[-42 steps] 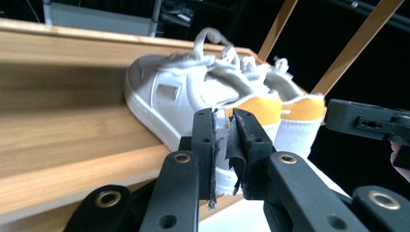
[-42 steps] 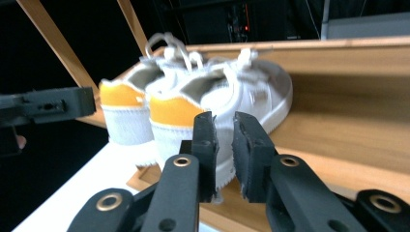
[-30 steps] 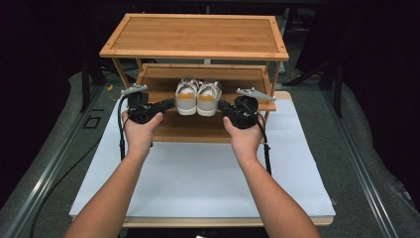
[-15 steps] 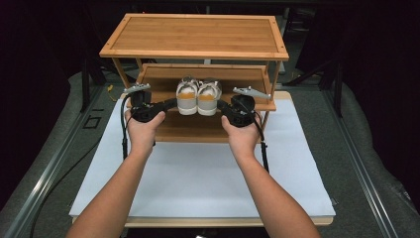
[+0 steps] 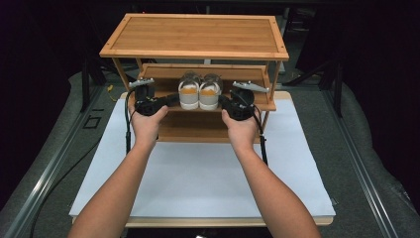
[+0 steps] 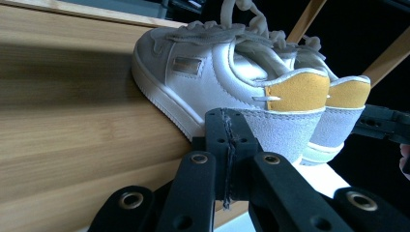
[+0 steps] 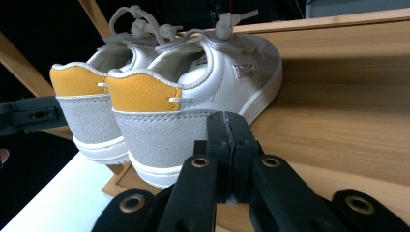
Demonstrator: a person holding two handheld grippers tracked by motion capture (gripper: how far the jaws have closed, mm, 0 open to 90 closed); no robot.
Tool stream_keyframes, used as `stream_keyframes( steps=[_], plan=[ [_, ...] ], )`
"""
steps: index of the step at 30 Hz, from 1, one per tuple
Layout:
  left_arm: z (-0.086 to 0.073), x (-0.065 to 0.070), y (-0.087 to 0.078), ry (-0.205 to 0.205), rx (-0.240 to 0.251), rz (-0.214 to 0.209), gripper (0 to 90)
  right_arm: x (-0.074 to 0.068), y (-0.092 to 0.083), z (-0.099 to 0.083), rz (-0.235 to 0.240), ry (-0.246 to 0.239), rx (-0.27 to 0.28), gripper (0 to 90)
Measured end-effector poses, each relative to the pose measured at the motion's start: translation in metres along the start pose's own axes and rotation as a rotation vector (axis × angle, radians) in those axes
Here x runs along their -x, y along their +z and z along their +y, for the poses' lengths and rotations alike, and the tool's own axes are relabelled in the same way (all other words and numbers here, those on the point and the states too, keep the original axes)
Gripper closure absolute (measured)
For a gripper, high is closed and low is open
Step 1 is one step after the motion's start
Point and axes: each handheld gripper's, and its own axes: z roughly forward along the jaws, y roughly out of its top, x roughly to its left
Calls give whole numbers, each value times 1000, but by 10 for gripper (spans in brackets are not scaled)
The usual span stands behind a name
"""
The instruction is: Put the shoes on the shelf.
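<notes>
The top shelf (image 5: pixel 195 34) roofs the sneakers (image 5: pixel 199 91); rack posts (image 5: pixel 125 74) flank them; the front stays open.

A staged recording studio: black-draped surroundings, a white board (image 5: pixel 198 183), a lone bamboo rack (image 5: pixel 198 34).

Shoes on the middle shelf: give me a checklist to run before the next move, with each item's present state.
1. Pair of shoes stands side by side, heels toward the person: ok.
2. Heels overhang the front edge of the middle shelf, seen in both gripper views: not ok if they should sit fully on it.
3. Left gripper is shut, nothing between its jaws: ok for pushing, not ok for grasping.
4. Right gripper is shut, nothing between its jaws: same.
5. Grippers flank the pair, one at each outer side: ok.
6. Jaw tips touch the shoes' sides: cannot tell.
</notes>
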Motion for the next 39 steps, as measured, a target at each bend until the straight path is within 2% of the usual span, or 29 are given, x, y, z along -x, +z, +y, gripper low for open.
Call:
stream_keyframes(
  steps=[2,3,7,9,11,16,17,22,25,28,30,31,36,38,39],
  plan=[
    [3,0,5,13,-3,12,897,2,3,2,-4,8,4,900],
    [4,0,6,15,-9,16,896,3,3,3,-6,6,-13,900],
    [7,-1,11,19,-8,34,896,4,8,5,-13,12,0,900],
    [7,-1,12,16,-6,37,897,5,9,5,-7,14,-10,900],
    [7,-2,14,11,-1,40,897,5,12,7,-28,16,-6,900],
    [8,-6,18,-19,9,28,897,6,15,9,-32,13,-10,900],
    [8,-7,19,-24,12,28,896,6,17,9,-44,14,2,900],
    [10,-7,23,-8,9,43,897,7,20,9,-39,24,-2,900],
    [12,-8,25,-8,1,48,897,7,24,9,-51,30,25,900],
    [13,-8,27,-6,-3,57,897,8,25,10,-50,32,14,900],
    [14,-9,29,-5,-7,63,897,7,26,11,-76,25,9,900],
    [14,-9,29,-5,-7,63,897,8,27,11,-66,23,14,900],
    [13,-11,32,-8,-3,60,897,7,30,11,-83,24,13,900],
    [14,-11,32,-10,-2,63,897,8,30,11,-73,21,0,900],
    [14,-11,32,-11,0,63,897,8,31,11,-97,23,8,900]
  ],
)
